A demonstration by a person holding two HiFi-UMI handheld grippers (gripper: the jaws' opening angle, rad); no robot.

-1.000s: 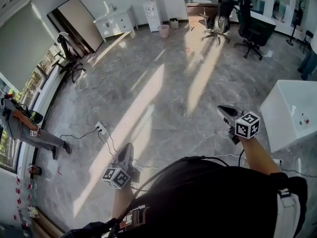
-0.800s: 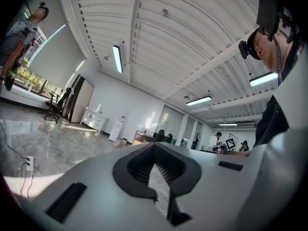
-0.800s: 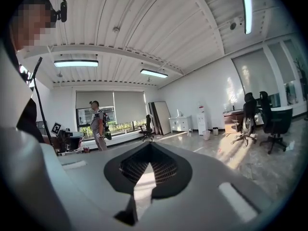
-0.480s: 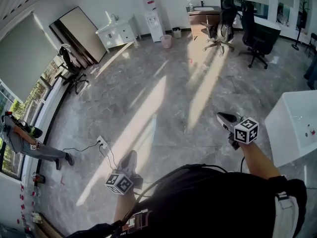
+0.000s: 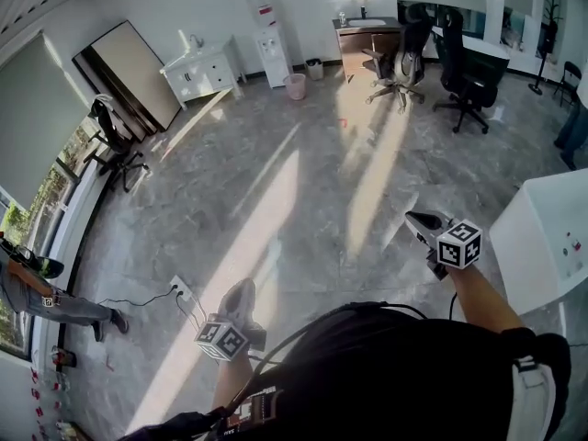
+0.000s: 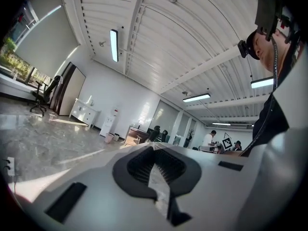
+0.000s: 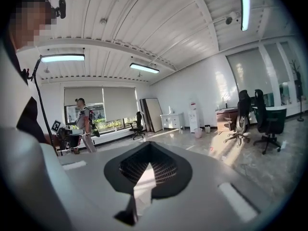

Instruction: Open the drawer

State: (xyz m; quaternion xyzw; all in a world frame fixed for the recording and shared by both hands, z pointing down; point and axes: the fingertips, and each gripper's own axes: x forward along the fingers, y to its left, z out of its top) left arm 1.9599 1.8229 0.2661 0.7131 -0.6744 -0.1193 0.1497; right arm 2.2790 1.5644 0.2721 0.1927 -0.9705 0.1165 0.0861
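Note:
My left gripper [image 5: 241, 289] and right gripper [image 5: 415, 219] are held out level in front of my body over the marble floor, both shut with nothing between the jaws. In the left gripper view the ribbed pads [image 6: 144, 165] meet, and in the right gripper view the pads [image 7: 161, 167] meet too. A white cabinet with drawers [image 5: 204, 70] stands against the far wall, well away from both grippers; it also shows small in the left gripper view [image 6: 84, 113] and the right gripper view [image 7: 173, 120]. A white unit [image 5: 542, 237] stands close at my right.
A wooden desk [image 5: 363, 37] and black office chairs [image 5: 395, 49] stand at the back right. A water dispenser [image 5: 272, 39] and a pink bin [image 5: 295, 85] are by the far wall. A power strip with cables [image 5: 180, 292] lies on the floor at left. A person [image 7: 85, 124] stands by the windows.
The whole scene has slid toward me and shifted as I walk across the floor. Both grippers keep the same pose in front of my body and stay shut.

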